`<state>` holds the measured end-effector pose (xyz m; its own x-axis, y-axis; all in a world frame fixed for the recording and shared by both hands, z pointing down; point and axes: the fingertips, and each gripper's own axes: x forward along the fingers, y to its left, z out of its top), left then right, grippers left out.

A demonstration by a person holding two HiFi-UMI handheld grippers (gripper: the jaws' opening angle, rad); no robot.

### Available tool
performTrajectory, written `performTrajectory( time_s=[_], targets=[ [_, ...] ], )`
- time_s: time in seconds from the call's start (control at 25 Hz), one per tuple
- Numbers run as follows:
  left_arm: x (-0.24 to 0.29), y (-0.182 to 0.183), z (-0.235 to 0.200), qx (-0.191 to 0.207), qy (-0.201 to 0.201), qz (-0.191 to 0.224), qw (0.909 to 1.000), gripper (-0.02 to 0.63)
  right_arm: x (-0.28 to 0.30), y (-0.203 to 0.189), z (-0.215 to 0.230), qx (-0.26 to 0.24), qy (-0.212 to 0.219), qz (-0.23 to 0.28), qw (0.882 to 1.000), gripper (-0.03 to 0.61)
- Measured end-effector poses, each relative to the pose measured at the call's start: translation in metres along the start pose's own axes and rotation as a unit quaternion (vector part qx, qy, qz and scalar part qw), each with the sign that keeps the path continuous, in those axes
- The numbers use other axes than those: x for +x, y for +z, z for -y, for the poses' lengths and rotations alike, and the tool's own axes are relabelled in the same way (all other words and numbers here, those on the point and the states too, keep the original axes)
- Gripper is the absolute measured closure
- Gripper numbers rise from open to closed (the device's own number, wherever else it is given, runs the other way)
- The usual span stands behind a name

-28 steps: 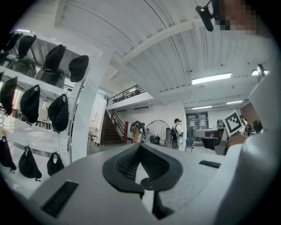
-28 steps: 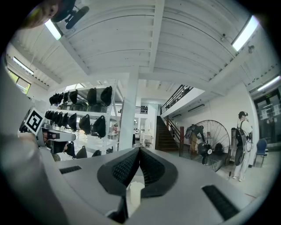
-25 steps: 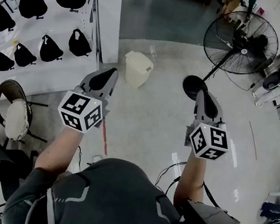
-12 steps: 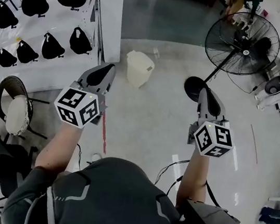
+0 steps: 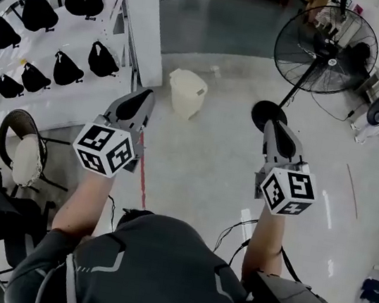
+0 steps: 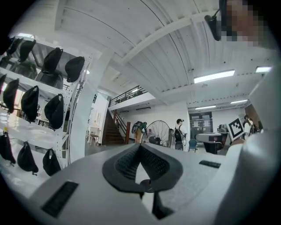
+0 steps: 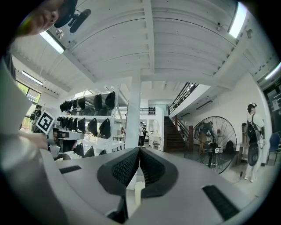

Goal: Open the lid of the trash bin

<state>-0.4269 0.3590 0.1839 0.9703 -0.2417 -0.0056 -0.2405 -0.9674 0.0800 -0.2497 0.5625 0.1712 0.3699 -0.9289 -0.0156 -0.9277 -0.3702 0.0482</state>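
Observation:
The cream trash bin (image 5: 186, 93) stands on the pale floor beside a white pillar, its lid down. Both grippers are held up in front of the person, well short of the bin. My left gripper (image 5: 143, 98) points toward the bin from its near left, jaws shut with nothing between them. My right gripper (image 5: 274, 127) is further right, also shut and empty. In the left gripper view the dark pads (image 6: 131, 160) meet at the tip. In the right gripper view the pads (image 7: 125, 169) touch too, and a pale bin-like shape (image 7: 139, 191) shows below them.
A large floor fan (image 5: 325, 44) with a round base (image 5: 269, 115) stands just beyond the right gripper. A white rack of black bags (image 5: 48, 53) lines the left. A chair with a hat (image 5: 21, 153) sits at near left. A red floor line (image 5: 142, 179) runs toward the bin.
The head view has shifted slightly. Both grippers keep the same raised pose and stay shut; the bin has not moved.

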Motion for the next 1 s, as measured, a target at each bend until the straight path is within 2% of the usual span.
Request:
performTrajectory(
  time_s=[0.24, 0.4, 0.64, 1.0],
  targets=[
    [0.017, -0.014, 0.006, 0.008, 0.002, -0.025, 0.9996, 0.606, 0.003, -0.016, 0.025, 0.026, -0.007, 0.000, 1.000, 0.552],
    [0.043, -0.017, -0.008, 0.001, -0.002, -0.021, 0.9998, 0.606, 0.024, -0.019, 0.032, 0.018, -0.006, 0.002, 1.000, 0.552],
    [0.104, -0.016, -0.060, -0.001, 0.001, -0.006, 1.0000, 0.606, 0.084, -0.020, 0.046, -0.005, -0.015, -0.008, 1.000, 0.552],
    [0.200, -0.001, -0.139, -0.001, -0.032, -0.002, 0.9995, 0.606, 0.202, -0.005, 0.058, -0.030, -0.018, -0.024, 0.999, 0.552]
  ],
)
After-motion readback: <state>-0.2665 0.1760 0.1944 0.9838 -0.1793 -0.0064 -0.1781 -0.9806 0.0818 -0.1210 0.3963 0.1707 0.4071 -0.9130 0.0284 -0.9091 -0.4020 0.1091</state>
